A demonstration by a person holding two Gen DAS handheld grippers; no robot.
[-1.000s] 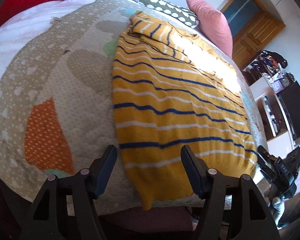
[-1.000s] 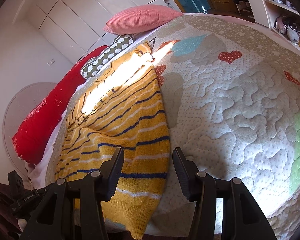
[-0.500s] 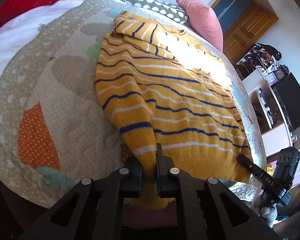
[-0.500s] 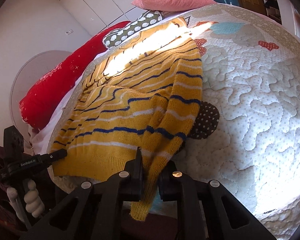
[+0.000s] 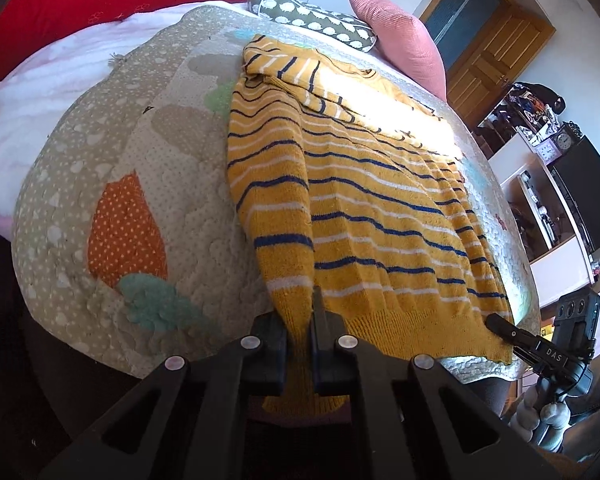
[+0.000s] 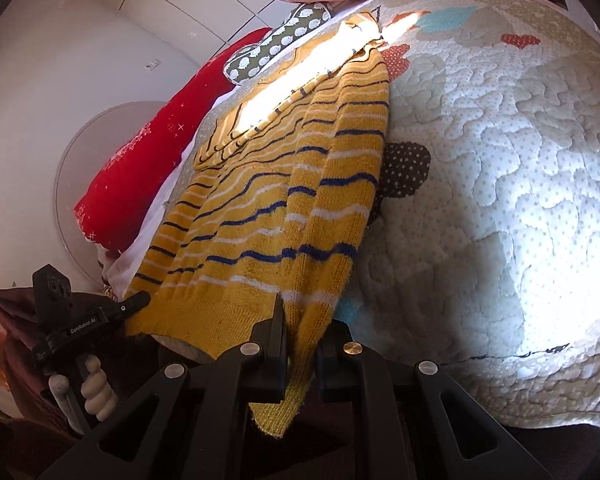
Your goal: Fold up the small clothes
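Observation:
A yellow sweater with blue and white stripes (image 5: pixel 380 216) lies spread on the quilted bed; it also shows in the right wrist view (image 6: pixel 268 216). My left gripper (image 5: pixel 298 344) is shut on the sweater's hem at its left bottom corner, which is pulled taut off the bed's near edge. My right gripper (image 6: pixel 300 352) is shut on the hem at the right bottom corner, with fabric hanging below the jaws. Each gripper shows in the other's view: the right one (image 5: pixel 540 350) and the left one (image 6: pixel 80 322).
The patchwork quilt (image 5: pixel 120 200) covers the bed (image 6: pixel 500 200). A red bolster (image 5: pixel 80 4), a dotted grey cushion (image 5: pixel 312 20) and a pink pillow (image 5: pixel 400 44) lie at the head. White shelves and a dark screen (image 5: pixel 580 200) stand to the right.
Both grippers went from open over the hem to shut on its corners. They have since drawn back toward me, pulling the sweater's edges taut off the bed edge.

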